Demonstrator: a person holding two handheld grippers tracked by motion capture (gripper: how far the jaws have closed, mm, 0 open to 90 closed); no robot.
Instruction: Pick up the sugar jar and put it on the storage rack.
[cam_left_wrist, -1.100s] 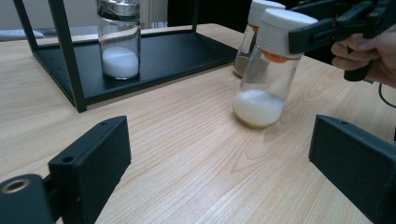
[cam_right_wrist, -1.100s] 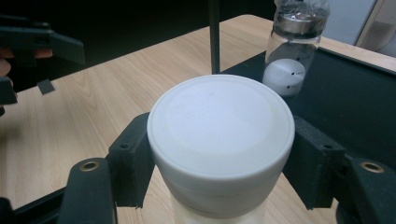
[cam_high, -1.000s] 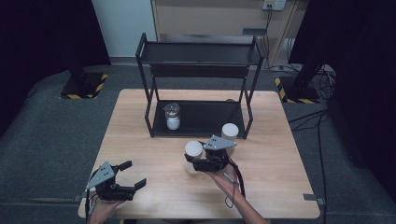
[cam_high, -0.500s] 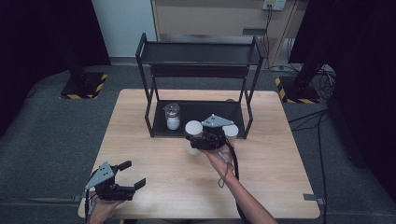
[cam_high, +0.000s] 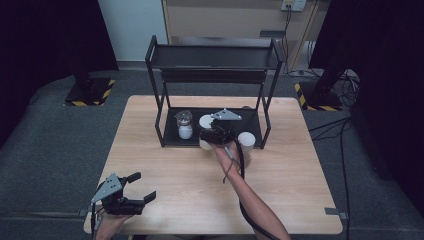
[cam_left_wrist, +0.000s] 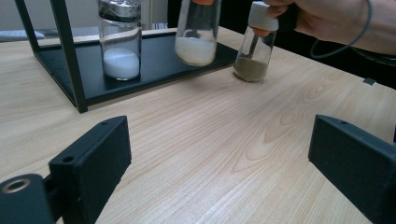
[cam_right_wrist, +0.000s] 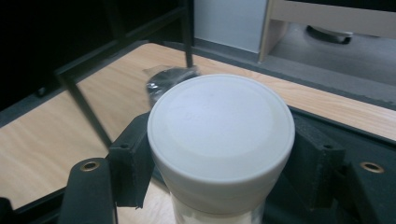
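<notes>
My right gripper (cam_high: 208, 135) is shut on a white-capped jar (cam_high: 205, 121) of pale powder, held upright at the front edge of the black rack's lower shelf (cam_high: 252, 125). In the right gripper view the jar's cap (cam_right_wrist: 219, 135) sits between the two jaws. From the left gripper view, the held jar (cam_left_wrist: 198, 35) hangs just over the shelf edge; whether it touches the shelf is unclear. A dark-lidded glass jar (cam_high: 185, 125) of white powder stands on the shelf to its left. My left gripper (cam_high: 143, 186) rests open near the table's front left corner, holding nothing.
A second white-capped jar (cam_high: 246, 140) with brown powder (cam_left_wrist: 252, 65) stands on the table by the rack's right front leg (cam_high: 263, 131). The rack's upper shelf (cam_high: 215, 57) overhangs the lower one. The wooden table (cam_high: 165, 165) lies bare between the two grippers.
My right gripper has carried the white-capped jar away from the table's middle, forward and left to the lower shelf's front edge. The left gripper has stayed still.
</notes>
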